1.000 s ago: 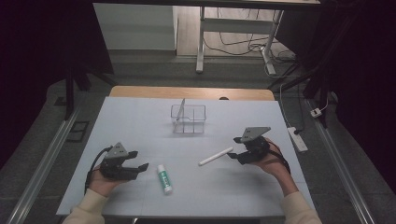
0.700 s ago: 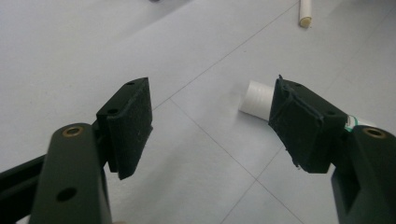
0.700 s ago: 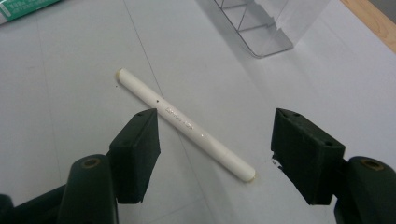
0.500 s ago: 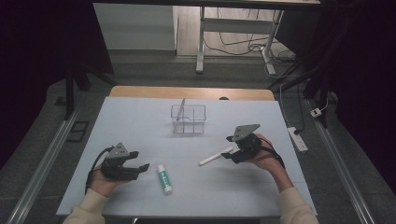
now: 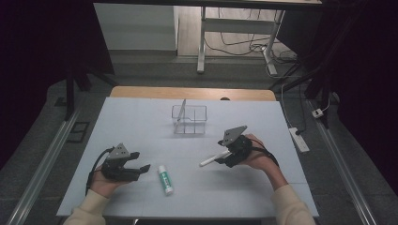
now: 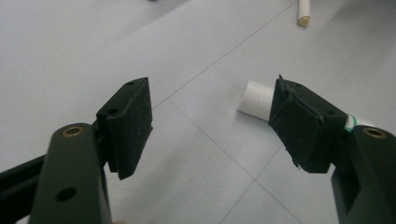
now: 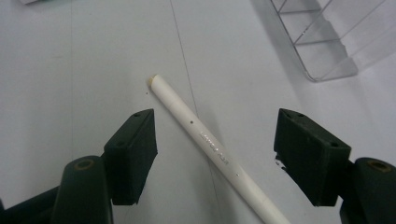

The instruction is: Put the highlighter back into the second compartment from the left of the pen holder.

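Observation:
A thin white pen (image 7: 205, 140) lies flat on the pale table (image 5: 141, 122), and its shaft passes between the jaws of my right gripper (image 7: 215, 144), which stands open over it. From above, the pen (image 5: 211, 160) points left out of the right gripper (image 5: 227, 158). A short white glue stick (image 5: 164, 179) with a green label lies near the front. My left gripper (image 5: 140, 161) stays open just left of it, on the table. In the left gripper view the glue stick (image 6: 256, 98) lies partly behind the right jaw of the left gripper (image 6: 212, 123).
A clear plastic organiser (image 5: 189, 118) with compartments stands at mid-table, beyond both grippers; its corner (image 7: 322, 42) rises ahead of the right gripper. A power strip (image 5: 299, 139) lies off the table's right edge. Table legs and cables stand on the floor behind.
My right gripper has slid left along the pen, so its jaws now straddle the shaft. The left gripper and glue stick have stayed where they were.

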Available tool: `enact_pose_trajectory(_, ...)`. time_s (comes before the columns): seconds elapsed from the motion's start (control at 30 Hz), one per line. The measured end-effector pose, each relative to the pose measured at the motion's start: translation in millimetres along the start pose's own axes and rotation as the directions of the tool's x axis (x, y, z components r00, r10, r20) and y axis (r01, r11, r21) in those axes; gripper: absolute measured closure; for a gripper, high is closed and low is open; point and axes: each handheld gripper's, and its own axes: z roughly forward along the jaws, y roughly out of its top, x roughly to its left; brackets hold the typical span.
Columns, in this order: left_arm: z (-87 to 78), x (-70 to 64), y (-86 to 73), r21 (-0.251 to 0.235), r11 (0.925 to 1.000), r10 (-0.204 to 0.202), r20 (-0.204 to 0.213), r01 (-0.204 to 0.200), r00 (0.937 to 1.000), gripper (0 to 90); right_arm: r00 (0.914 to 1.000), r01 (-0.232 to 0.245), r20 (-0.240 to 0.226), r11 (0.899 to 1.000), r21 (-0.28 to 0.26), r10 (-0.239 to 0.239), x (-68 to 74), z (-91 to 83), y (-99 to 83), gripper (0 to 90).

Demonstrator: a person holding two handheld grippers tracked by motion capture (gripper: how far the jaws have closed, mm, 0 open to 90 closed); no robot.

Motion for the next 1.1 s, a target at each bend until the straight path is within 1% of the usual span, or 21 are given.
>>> enact_pose_trajectory(0.17,0.3,0.0,-0.1,0.002,1.0,0.003,0.001,-0.003,1.0,30.2,0.9994,0.022,-0.028,1.0,0.011,-0.022,0.4,8.3,6.3,28.6)
enact_pose_trajectory(0.27,0.1,0.2,-0.2,0.002,1.0,0.002,0.0,-0.002,1.0,30.2,0.9987,0.038,-0.035,0.999,0.02,-0.037,0.7,12.8,9.6,28.4)
enact_pose_trajectory(0.3,0.1,0.2,-0.3,0.002,1.0,0.002,0.0,-0.002,1.0,30.2,0.9984,0.045,-0.037,0.998,0.032,-0.044,0.8,13.7,10.7,28.4)
enact_pose_trajectory(0.33,0.1,0.1,-0.3,0.001,1.0,0.003,0.001,-0.003,1.0,30.2,0.9984,0.043,-0.038,0.999,0.022,-0.042,1.2,15.6,11.1,28.9)
enact_pose_trajectory(0.43,0.3,0.0,-0.3,0.003,1.0,0.006,0.002,-0.006,1.0,30.2,0.9973,0.05,-0.054,0.999,0.021,-0.048,1.3,19.5,12.3,29.9)
enact_pose_trajectory(0.47,0.4,-0.1,-0.3,0.003,1.0,0.007,0.002,-0.007,1.0,30.2,0.997,0.054,-0.056,0.998,0.032,-0.053,1.0,20.0,13.0,29.9)
enact_pose_trajectory(0.57,0.6,-0.1,-0.5,0.004,1.0,0.007,0.004,-0.007,1.0,30.2,0.9961,0.059,-0.068,0.998,0.038,-0.057,0.9,22.6,13.4,31.0)
enact_pose_trajectory(0.8,0.9,0.3,-0.9,0.007,0.9999,0.008,0.004,-0.008,1.0,30.2,0.9911,0.084,-0.108,0.995,0.059,-0.077,0.8,31.7,14.0,33.8)
enact_pose_trajectory(0.83,1.1,0.3,-1.0,0.007,0.9999,0.008,0.004,-0.008,1.0,30.2,0.9905,0.091,-0.11,0.993,0.073,-0.083,1.2,32.6,14.5,34.5)
enact_pose_trajectory(0.87,1.2,0.3,-1.1,0.008,0.9999,0.009,0.004,-0.009,1.0,30.2,0.9891,0.095,-0.12,0.993,0.075,-0.085,1.5,34.5,14.5,34.8)
enact_pose_trajectory(0.9,1.3,0.3,-1.2,0.009,0.9999,0.01,0.004,-0.01,0.9999,30.2,0.9892,0.1,-0.116,0.992,0.082,-0.09,1.7,35.5,15.0,34.8)
enact_pose_trajectory(0.97,1.3,0.3,-1.2,0.009,0.9999,0.011,0.004,-0.011,0.9999,30.2,0.9878,0.104,-0.124,0.992,0.077,-0.094,1.5,38.4,15.0,35.8)
enact_pose_trajectory(1.03,1.2,0.4,-1.3,0.008,0.9999,0.011,0.004,-0.011,0.9999,30.2,0.9865,0.113,-0.129,0.99,0.088,-0.101,1.1,39.3,15.6,37.5)
enact_pose_trajectory(1.07,1.2,0.5,-1.3,0.008,0.9999,0.01,0.004,-0.011,0.9999,30.2,0.9853,0.111,-0.139,0.991,0.081,-0.099,1.2,40.9,15.4,38.3)
enact_pose_trajectory(1.1,1.2,0.5,-1.4,0.009,0.9999,0.011,0.004,-0.011,0.9999,30.2,0.9853,0.11,-0.141,0.99,0.091,-0.097,1.4,41.1,15.6,39.4)
